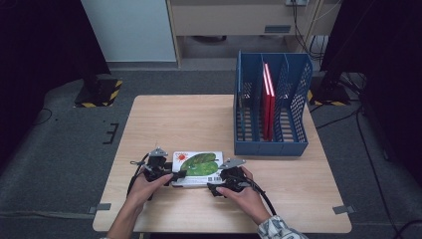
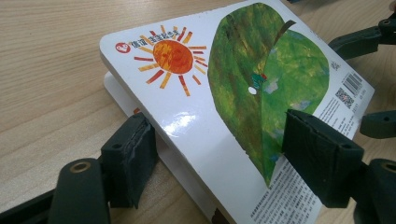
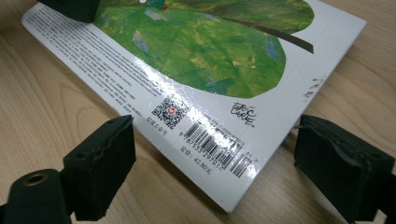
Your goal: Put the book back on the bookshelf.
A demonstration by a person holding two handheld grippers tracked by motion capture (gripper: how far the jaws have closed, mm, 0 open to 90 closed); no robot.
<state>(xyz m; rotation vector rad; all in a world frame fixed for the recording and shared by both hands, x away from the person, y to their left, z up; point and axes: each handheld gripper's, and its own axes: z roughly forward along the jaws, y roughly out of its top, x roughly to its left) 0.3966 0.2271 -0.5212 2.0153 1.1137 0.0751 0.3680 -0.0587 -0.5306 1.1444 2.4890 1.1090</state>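
Nearest, left tongs point(image 2: 212, 163) clamped on the board book point(image 2: 243, 93), one pad under its raised corner, one on the glossy cover. Right tongs point(image 3: 215, 172) agape around the barcode corner, not pressing. Lies flat on the surface point(image 1: 199, 119) near the front edge — stiff, lightish, slick; best gripped at edges.

The room is dim, its corners nearly black; soft light from above falls on the table point(image 1: 199, 114); white glare streaks the glossy book point(image 2: 187, 121) cover; the close views are sharp, the near jaws slightly soft.
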